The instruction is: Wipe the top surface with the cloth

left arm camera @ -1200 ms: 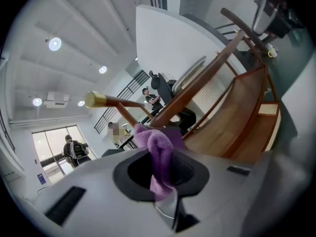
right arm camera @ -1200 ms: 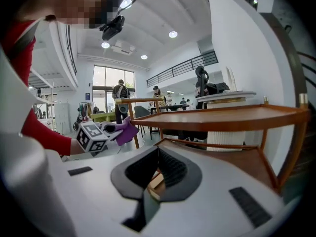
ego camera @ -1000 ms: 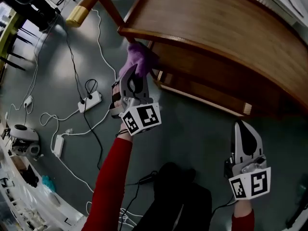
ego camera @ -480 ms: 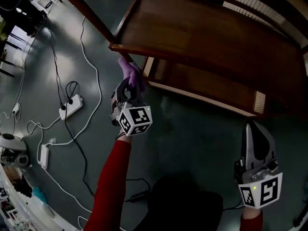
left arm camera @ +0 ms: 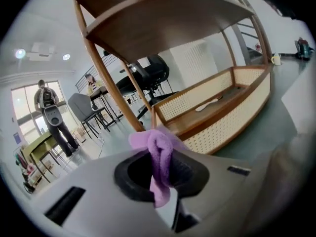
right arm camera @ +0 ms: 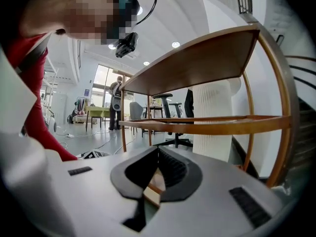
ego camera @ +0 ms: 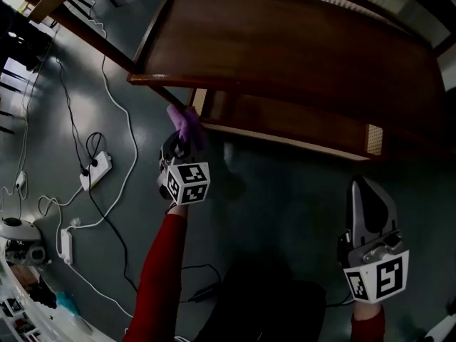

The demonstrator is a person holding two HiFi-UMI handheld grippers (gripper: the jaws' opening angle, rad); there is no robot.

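Grey floor (ego camera: pixel 271 184) under us, and a wooden table (ego camera: pixel 299 48) in front.

Our left gripper (ego camera: pixel 179 147) is clenched on the purple cloth (ego camera: pixel 187 123), which bunches up past the jaws. The cloth sits below the table's top surface, close by the near left leg (ego camera: pixel 199 100) and the corner of the lower shelf (ego camera: pixel 285 123). Our right gripper (ego camera: pixel 367 191) hangs low, apart from the table, jaws pressed together with nothing between them. Off to the left, a white power strip (ego camera: pixel 96 169) lies on the floor.
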